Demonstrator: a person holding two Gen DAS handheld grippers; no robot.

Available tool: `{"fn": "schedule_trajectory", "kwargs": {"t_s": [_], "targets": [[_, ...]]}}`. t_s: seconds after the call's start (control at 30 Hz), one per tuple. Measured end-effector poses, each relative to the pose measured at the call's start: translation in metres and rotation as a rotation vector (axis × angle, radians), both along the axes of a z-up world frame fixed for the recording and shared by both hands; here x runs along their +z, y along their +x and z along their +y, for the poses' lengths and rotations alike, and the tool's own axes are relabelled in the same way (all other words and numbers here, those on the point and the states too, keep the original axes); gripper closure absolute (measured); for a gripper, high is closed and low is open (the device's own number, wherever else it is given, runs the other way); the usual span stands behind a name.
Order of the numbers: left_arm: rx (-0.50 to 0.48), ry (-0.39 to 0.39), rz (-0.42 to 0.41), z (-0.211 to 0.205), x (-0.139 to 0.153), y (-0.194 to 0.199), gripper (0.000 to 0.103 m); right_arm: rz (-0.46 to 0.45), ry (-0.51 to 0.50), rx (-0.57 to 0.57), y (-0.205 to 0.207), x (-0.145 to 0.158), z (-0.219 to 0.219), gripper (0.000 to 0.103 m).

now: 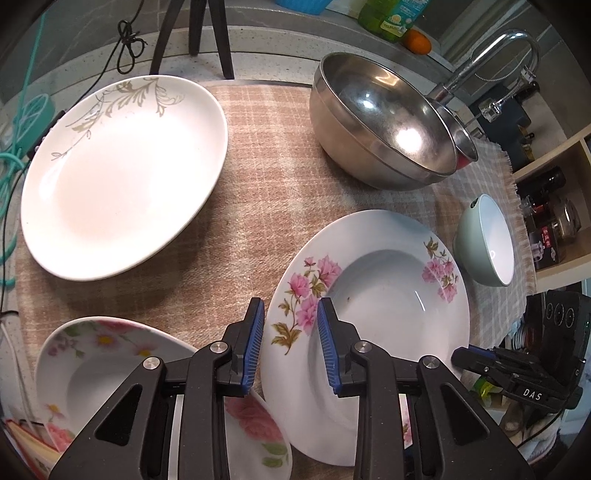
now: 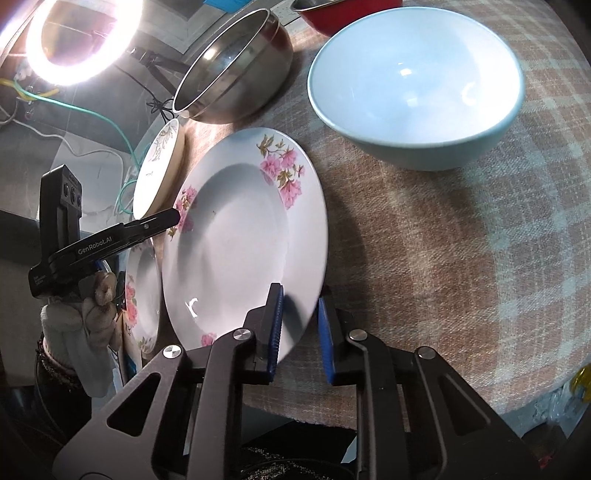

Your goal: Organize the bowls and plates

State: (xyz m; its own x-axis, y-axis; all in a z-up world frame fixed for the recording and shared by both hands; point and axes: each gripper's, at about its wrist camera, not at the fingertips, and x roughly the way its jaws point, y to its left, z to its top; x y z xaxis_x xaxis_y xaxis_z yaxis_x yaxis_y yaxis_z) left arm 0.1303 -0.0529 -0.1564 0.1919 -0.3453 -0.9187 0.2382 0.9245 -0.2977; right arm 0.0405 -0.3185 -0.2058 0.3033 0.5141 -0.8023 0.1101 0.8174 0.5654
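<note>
Right wrist view: our right gripper (image 2: 300, 334) straddles the near rim of the pink-flower plate (image 2: 243, 236), jaws part open, one blue pad over the rim and one outside it, not clamped yet as far as we can tell. Left wrist view: left gripper (image 1: 290, 341) hovers with jaws part open and nothing between them, pads either side of that same plate's (image 1: 369, 280) left rim; whether they touch it we cannot tell. We read this as the pre-grasp step on the flower plate, probably to stack it with another plate. Next move needs the right jaws to close squarely on the rim, then a level lift: glazed ceramic, smooth and glossy, so slip is the risk. The plate sits on the plaid cloth (image 1: 258, 206), which looks woven and a bit fuzzy. Beside it: large white oval plate (image 1: 122, 177) with a grey leaf print, smaller floral plate (image 1: 110, 365) near the left edge, pale green bowl (image 1: 484, 240) with a white inside, and steel mixing bowl (image 1: 384, 122), shiny and rounded, tilted against a red bowl (image 2: 343, 14).
</note>
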Motion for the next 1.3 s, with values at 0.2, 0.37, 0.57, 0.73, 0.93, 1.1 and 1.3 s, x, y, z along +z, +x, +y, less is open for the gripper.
{"fn": "schedule_trajectory", "kwargs": {"t_s": [0.2, 0.37, 0.57, 0.73, 0.93, 1.1, 1.3], "targets": [[-0.004, 0.007, -0.001, -0.009, 0.000, -0.003, 0.075, 0.001, -0.019, 0.001, -0.004, 0.002, -0.002, 0.084], [-0.021, 0.001, 0.006, -0.019, -0.001, -0.009, 0.075, 0.012, -0.029, -0.013, -0.007, 0.004, -0.010, 0.084], [-0.040, 0.008, 0.003, -0.028, -0.001, -0.018, 0.075, 0.018, -0.038, -0.023, -0.011, 0.004, -0.017, 0.084], [-0.031, 0.004, 0.006, -0.026, -0.002, -0.021, 0.075, 0.014, -0.050, -0.015, -0.012, 0.005, -0.018, 0.083], [-0.037, 0.010, 0.006, -0.027, -0.002, -0.021, 0.075, 0.023, -0.051, -0.003, -0.013, 0.006, -0.016, 0.083], [-0.040, 0.011, 0.005, -0.028, -0.003, -0.020, 0.075, 0.022, -0.061, 0.010, -0.014, 0.005, -0.015, 0.083], [-0.038, 0.004, 0.006, -0.026, -0.003, -0.021, 0.075, 0.014, -0.111, 0.012, -0.014, 0.009, -0.012, 0.076]]}}
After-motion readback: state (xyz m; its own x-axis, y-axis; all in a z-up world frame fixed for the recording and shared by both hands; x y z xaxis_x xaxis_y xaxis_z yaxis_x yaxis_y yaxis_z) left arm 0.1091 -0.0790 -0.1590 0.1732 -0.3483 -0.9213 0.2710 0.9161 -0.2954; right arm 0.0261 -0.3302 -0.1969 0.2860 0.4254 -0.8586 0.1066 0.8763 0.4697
